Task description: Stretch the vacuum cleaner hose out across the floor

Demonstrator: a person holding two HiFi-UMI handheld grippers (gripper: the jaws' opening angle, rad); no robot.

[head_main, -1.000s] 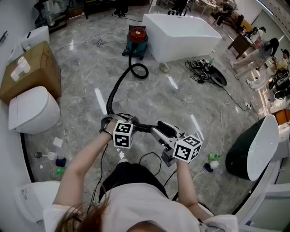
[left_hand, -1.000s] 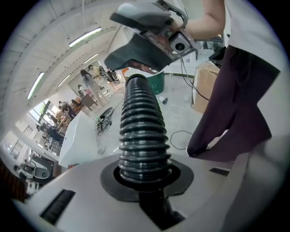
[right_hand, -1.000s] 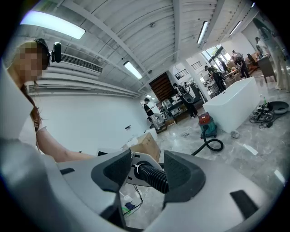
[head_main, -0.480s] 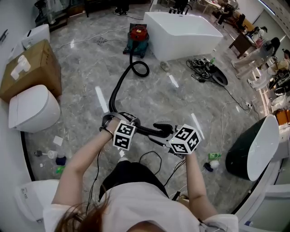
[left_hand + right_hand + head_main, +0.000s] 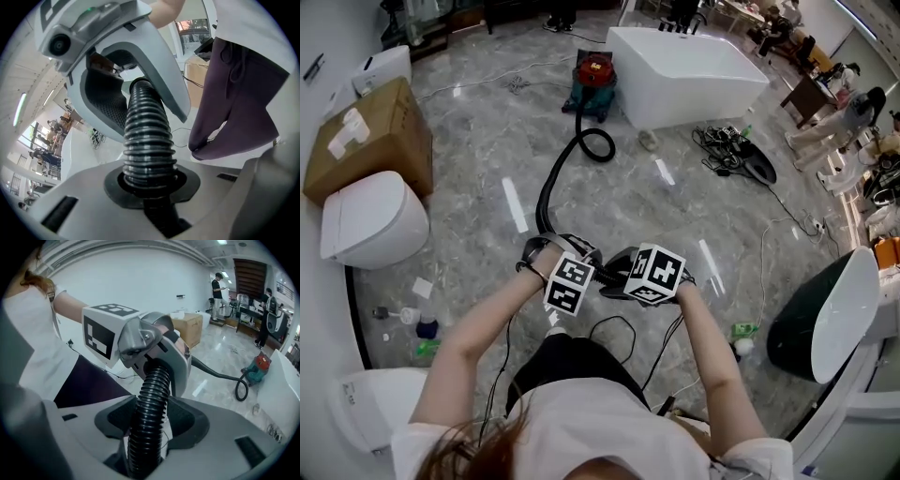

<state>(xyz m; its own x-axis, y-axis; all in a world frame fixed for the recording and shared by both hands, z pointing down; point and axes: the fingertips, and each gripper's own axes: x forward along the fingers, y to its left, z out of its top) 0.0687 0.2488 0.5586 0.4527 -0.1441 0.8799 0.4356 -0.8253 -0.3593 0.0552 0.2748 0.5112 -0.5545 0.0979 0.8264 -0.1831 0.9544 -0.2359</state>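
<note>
A red and green vacuum cleaner [image 5: 594, 75] stands at the far end of the marble floor. Its black ribbed hose [image 5: 551, 183] loops once, then runs back toward me. My left gripper [image 5: 579, 259] is shut on the hose [image 5: 146, 140], whose ribs are clamped between the pads. My right gripper [image 5: 617, 274] sits just right of the left one. It is open, and the hose [image 5: 149, 427] passes between its wide-set jaws with the pads not pressing on it. In the right gripper view, the left gripper [image 5: 157, 350] grips the same hose just ahead, and the vacuum cleaner [image 5: 258, 367] shows far off.
A white bathtub [image 5: 689, 61] stands behind the vacuum cleaner. On the left are a toilet [image 5: 370, 220] and a cardboard box [image 5: 366, 141]. A dark tub [image 5: 820, 314] is at the right. Cables [image 5: 722, 142] and small bottles [image 5: 420, 330] lie on the floor. People are at the far right.
My right gripper has swung left and down, rolling over, and its jaws now straddle the hose beside the left gripper. The left gripper has kept its hold and barely moved.
</note>
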